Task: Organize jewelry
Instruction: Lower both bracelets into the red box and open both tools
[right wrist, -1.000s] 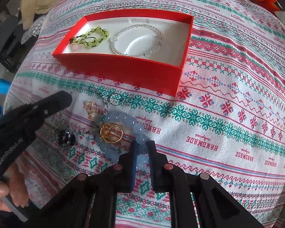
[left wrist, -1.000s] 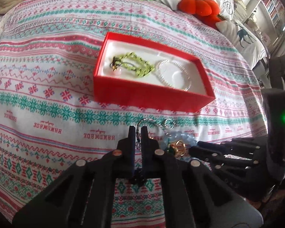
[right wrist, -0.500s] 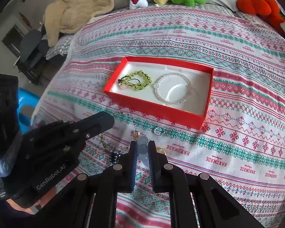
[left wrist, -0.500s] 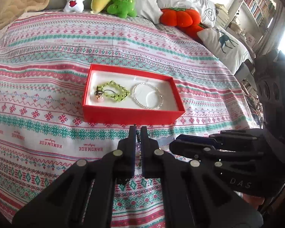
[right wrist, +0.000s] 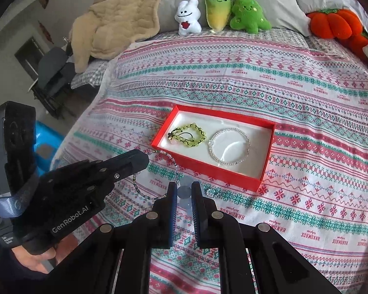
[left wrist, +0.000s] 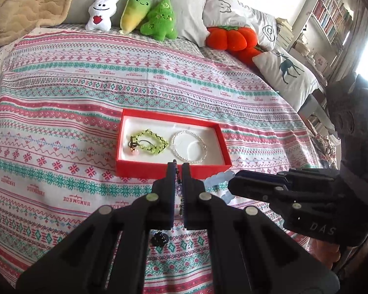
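A red box point(left wrist: 159, 170) point(right wrist: 203, 165) with a white lining lies on the patterned bedspread and holds a green bead bracelet point(left wrist: 149, 142) point(right wrist: 189, 134) and a pearl bracelet point(left wrist: 189, 147) point(right wrist: 229, 145). My left gripper point(left wrist: 178, 165) point(right wrist: 144, 158) is shut on a thin beaded bracelet point(left wrist: 177, 186) point(right wrist: 157, 174), lifted in front of the box; a black charm point(left wrist: 159, 238) hangs below it. My right gripper point(right wrist: 184, 186) point(left wrist: 229, 182) is shut on a pale blue bead bracelet point(right wrist: 184, 192) point(left wrist: 219, 178), also held above the bed.
Plush toys point(left wrist: 132, 14) point(right wrist: 220, 12), an orange pumpkin cushion point(left wrist: 230, 38) and pillows line the head of the bed. A beige blanket point(right wrist: 115, 17) lies at the far left. A blue stool point(right wrist: 46, 144) stands beside the bed on the left.
Both grippers have risen from the bedspread, each lifting its bracelet. The box now looks smaller and farther, and the plush toys have come into view.
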A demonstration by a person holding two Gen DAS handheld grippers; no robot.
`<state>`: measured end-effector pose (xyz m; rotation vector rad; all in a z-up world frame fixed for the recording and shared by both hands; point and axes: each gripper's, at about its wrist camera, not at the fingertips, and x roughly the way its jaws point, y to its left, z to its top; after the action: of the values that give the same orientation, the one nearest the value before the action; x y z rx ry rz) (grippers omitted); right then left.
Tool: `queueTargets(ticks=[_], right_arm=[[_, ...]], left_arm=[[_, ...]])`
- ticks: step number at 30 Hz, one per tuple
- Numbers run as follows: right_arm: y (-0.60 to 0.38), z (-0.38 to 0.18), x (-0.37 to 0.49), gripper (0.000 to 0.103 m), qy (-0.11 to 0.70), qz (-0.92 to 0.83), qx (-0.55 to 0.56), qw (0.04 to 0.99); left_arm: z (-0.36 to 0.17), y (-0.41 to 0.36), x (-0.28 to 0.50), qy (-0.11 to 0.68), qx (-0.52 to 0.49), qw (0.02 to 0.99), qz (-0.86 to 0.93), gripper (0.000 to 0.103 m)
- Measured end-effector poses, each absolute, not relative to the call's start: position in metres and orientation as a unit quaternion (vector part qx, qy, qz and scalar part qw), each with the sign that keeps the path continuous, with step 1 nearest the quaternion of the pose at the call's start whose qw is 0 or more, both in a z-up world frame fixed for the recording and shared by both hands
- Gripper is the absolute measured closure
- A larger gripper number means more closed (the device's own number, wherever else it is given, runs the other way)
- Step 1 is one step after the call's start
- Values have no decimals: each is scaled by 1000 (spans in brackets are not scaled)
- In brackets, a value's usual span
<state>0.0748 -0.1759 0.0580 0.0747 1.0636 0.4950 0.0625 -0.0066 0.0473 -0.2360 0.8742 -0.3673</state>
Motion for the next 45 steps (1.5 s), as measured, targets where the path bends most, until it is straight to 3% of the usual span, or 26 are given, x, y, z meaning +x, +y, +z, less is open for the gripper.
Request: queueTargets(ticks=[15,31,45], right_arm=[[-188,84,106,92,450,183,85,870],[-177,47,140,91,468,171,101,861],[-194,28,151,91,488,114,64,863]], left_arm=[[55,0,105,401,-163,887,-160,98],[3,-8,141,446,-161,870,-137,98],[-9,-1,141,457,-134,873,-109,98]])
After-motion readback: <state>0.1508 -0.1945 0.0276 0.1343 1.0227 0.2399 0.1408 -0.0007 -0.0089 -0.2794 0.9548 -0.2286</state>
